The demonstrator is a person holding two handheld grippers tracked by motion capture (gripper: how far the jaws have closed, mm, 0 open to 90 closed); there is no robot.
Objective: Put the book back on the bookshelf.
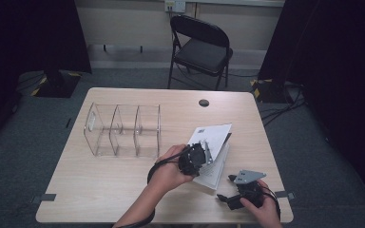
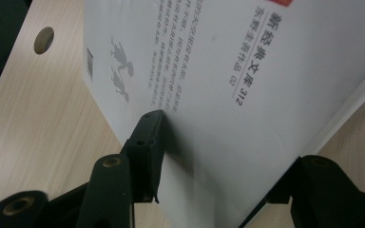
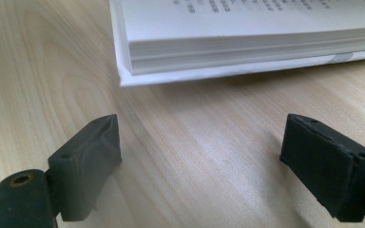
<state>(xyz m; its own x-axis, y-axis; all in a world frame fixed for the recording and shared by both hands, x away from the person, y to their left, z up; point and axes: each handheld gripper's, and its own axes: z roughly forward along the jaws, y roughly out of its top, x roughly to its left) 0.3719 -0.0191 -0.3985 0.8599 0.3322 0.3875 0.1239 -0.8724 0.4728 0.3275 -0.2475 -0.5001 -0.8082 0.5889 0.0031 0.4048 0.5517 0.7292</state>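
Observation:
A white paperback book [image 1: 215, 172] lies on the right part of the wooden table [image 1: 100, 175], and its printed cover [image 1: 214, 135] stands lifted and tilted. My left gripper [image 1: 202, 154] is shut on that cover. In the left gripper view the cover [image 2: 247, 71], with a barcode and lines of print, passes between the jaws of my left gripper [image 2: 218, 161], one pad flat against its face. My right gripper [image 1: 225, 188] rests near the table's front edge, just right of the book. The right gripper [image 3: 199, 161] stands open and holds nothing, and the book's page block [image 3: 247, 42] lies a little beyond it.
A clear plastic organiser [image 1: 123, 129] with three compartments stands at the left middle of the table. A round cable hole [image 1: 204, 102] is near the far edge. A black folding chair [image 1: 202, 47] stands behind the table, and cables lie on the floor to the right.

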